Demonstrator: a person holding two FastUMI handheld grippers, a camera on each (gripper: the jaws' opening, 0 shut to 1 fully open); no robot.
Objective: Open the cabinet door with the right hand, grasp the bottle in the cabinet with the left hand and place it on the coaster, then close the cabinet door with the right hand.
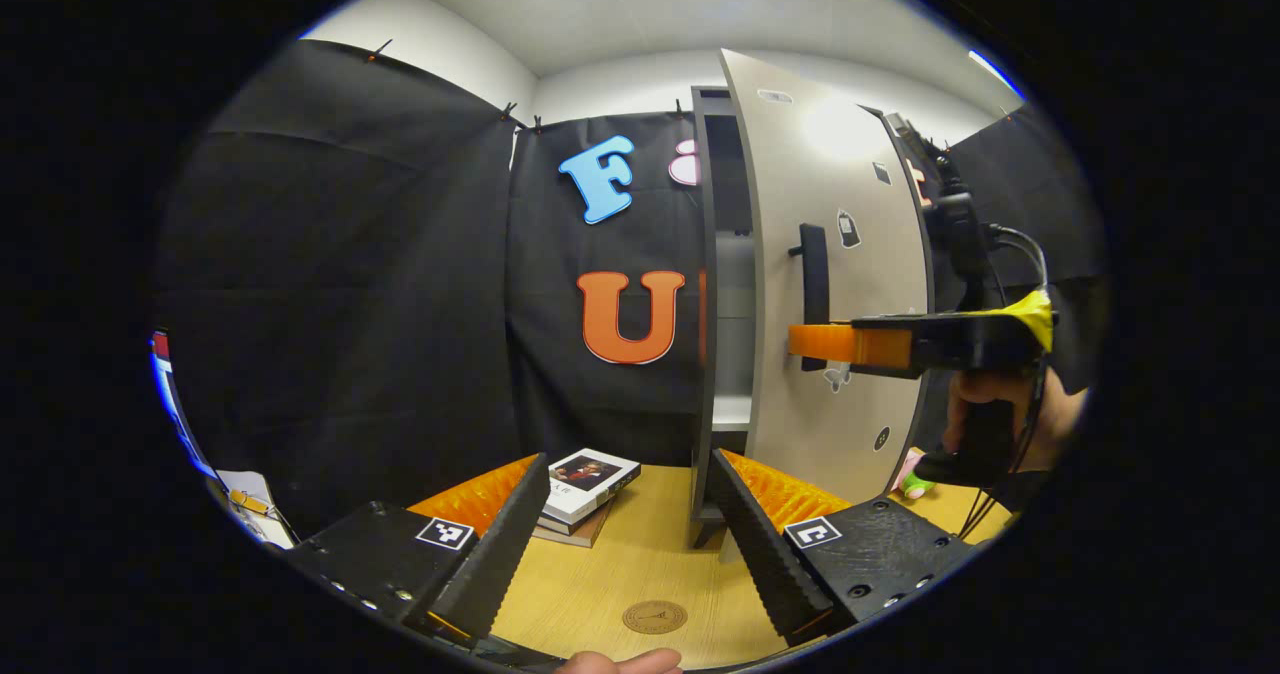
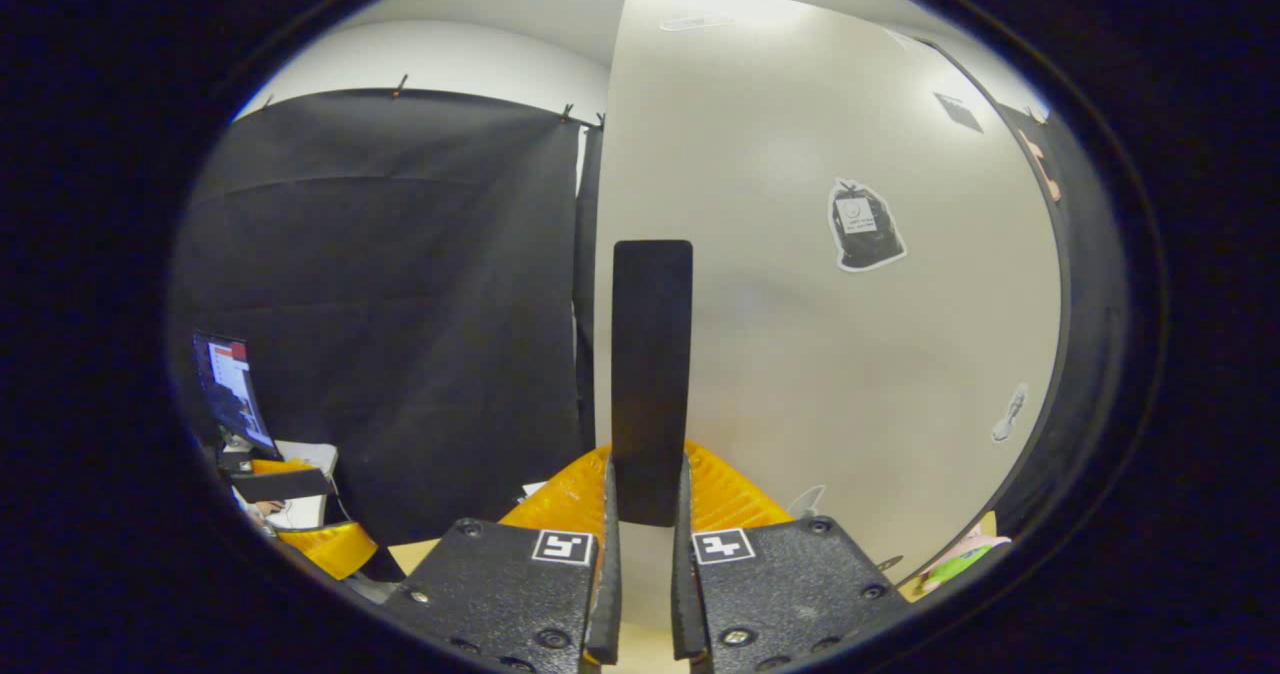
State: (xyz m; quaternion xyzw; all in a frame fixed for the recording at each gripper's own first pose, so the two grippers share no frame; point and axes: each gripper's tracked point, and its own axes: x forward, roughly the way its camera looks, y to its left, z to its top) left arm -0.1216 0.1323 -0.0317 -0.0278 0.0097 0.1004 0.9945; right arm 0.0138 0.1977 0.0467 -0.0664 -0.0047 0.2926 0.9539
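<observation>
We are clamping the right gripper (image 2: 645, 564) on the door handle (image 2: 651, 374), both fingers pressing its lower end, with the cabinet door (image 1: 835, 284) standing partly ajar. We are holding the left gripper (image 1: 625, 544) spread wide above the coaster (image 1: 654, 616) on the table (image 1: 640, 554), beside stacked books (image 1: 585, 489).

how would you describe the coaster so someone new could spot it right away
Start at the tall pale cabinet standing on the wooden table. In the left gripper view, the coaster lies flat on the table near the front edge, between the left tongs. It is a small round brown disc, unlike the rectangular stacked books behind it.
</observation>
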